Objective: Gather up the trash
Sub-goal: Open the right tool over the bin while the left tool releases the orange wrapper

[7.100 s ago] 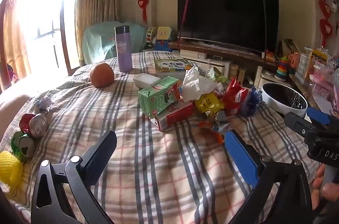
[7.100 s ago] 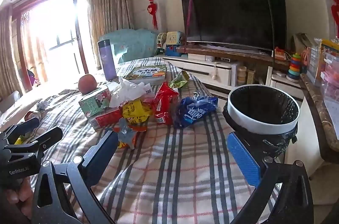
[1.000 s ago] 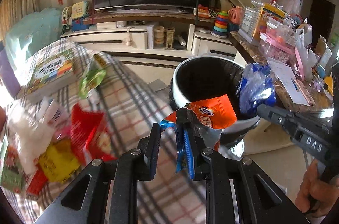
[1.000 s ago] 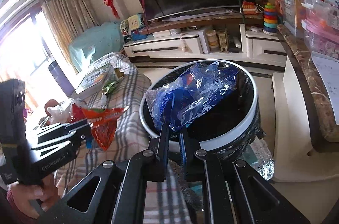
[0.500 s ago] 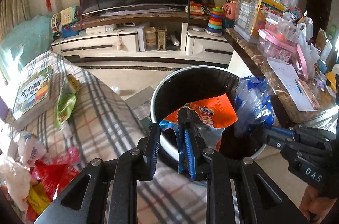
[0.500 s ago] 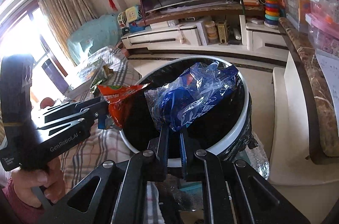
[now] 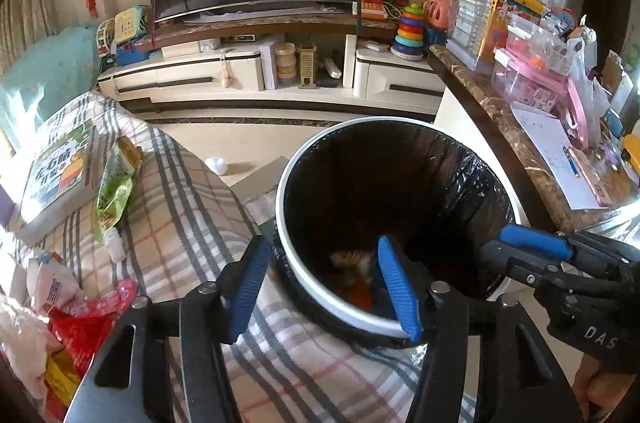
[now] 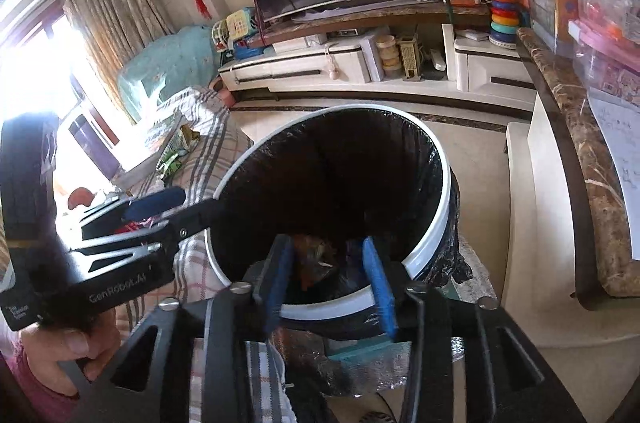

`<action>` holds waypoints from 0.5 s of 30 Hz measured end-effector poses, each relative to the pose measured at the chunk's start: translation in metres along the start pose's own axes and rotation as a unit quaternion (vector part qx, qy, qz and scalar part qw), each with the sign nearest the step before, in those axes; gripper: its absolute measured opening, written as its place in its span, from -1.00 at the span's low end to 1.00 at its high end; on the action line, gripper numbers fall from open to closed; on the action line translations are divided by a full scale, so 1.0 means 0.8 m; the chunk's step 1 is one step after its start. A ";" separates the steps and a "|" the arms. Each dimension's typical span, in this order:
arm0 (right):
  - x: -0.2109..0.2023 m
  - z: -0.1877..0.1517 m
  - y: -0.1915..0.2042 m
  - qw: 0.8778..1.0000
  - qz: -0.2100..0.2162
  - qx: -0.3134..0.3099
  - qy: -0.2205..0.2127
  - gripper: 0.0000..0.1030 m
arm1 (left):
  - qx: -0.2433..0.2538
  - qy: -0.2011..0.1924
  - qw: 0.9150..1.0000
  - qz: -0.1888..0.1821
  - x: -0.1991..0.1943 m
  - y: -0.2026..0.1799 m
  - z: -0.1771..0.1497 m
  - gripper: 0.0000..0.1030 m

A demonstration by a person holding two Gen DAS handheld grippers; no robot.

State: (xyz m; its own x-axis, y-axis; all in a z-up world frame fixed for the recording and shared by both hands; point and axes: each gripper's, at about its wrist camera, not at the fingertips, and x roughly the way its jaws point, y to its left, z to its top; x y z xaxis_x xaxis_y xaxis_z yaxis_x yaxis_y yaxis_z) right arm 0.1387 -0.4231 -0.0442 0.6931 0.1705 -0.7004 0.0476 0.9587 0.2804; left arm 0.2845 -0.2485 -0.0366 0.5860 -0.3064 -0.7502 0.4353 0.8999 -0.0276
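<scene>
Left claw (image 7: 322, 285) gapes wide and empty over the bin's (image 7: 320, 297) near rim; right claw (image 8: 330, 281) is parted, empty too, above the same bin. Wrappers (image 7: 356, 279) lie at its bottom; more trash (image 7: 86, 323) sits on the plaid counter (image 7: 188, 207)

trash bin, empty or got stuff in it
Not empty. The trash bin holds crumpled wrappers at the bottom of its black liner, seen between the open left hand-held gripper fingers.

both claws (image 7: 324, 283) (image 8: 330, 279) sprung apart, orange wrapper (image 7: 354, 289) and blue bag dropped into bin (image 7: 304, 287)
</scene>
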 end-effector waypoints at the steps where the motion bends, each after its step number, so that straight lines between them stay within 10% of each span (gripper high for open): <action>1: -0.002 -0.001 0.001 1.000 0.000 0.001 -0.003 -0.11 | -0.004 0.001 1.000 0.000 -0.003 0.001 -0.003 0.13; 6: -0.011 -0.009 0.007 1.000 0.010 0.015 -0.017 0.55 | -0.030 -0.003 1.000 -0.008 -0.027 0.014 -0.031 0.26; 15: -0.025 -0.029 0.033 0.998 0.036 0.031 -0.039 0.72 | -0.061 -0.024 0.998 -0.014 -0.090 0.045 -0.094 0.27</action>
State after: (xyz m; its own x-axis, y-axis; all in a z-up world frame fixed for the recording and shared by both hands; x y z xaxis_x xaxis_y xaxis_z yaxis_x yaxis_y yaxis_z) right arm 0.1098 -0.3960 -0.0380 0.7503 0.2171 -0.6244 0.0386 0.9285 0.3693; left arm 0.2065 -0.1709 -0.0330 0.6071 -0.3444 -0.7161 0.3677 0.9207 -0.1310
